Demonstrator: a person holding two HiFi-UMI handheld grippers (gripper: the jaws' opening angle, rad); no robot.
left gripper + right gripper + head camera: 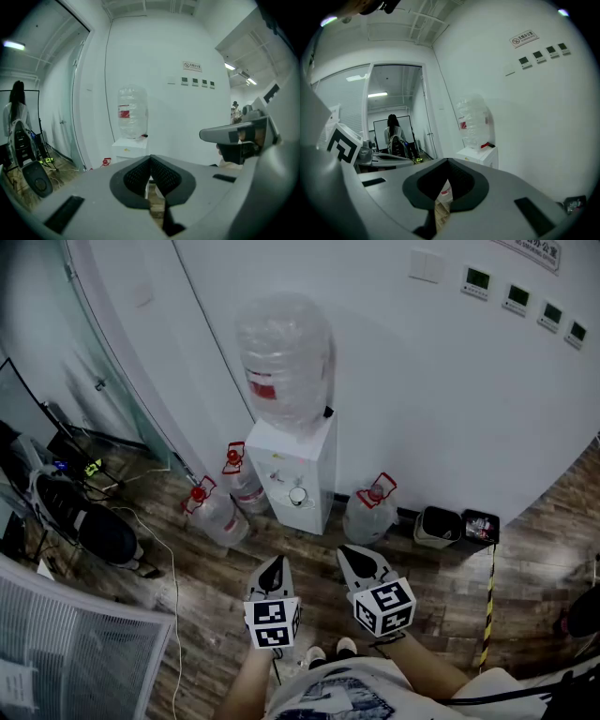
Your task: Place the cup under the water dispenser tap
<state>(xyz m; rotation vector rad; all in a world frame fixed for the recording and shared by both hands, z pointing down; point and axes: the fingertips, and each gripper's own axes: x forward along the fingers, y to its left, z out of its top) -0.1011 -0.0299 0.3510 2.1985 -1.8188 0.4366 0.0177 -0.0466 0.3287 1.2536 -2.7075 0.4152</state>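
A white water dispenser [298,470] stands against the wall with a clear bottle [281,357] on top. A small pale cup [297,495] sits in the recess on its front, under the taps. My left gripper [273,576] and right gripper [361,563] hover side by side over the wooden floor, a short way in front of the dispenser and pointing at it. Both are shut with nothing between the jaws. In the left gripper view the left gripper [150,161] has its pads meeting below the dispenser [126,147]. The right gripper [447,159] likewise shows closed tips, with the dispenser [480,154] ahead.
Three spare water jugs with red handles flank the dispenser: [214,512], [242,479], [370,507]. Two small bins [438,526] stand at the wall to the right. An office chair [94,526], cables and a glass partition are at the left. A person [16,108] stands far off.
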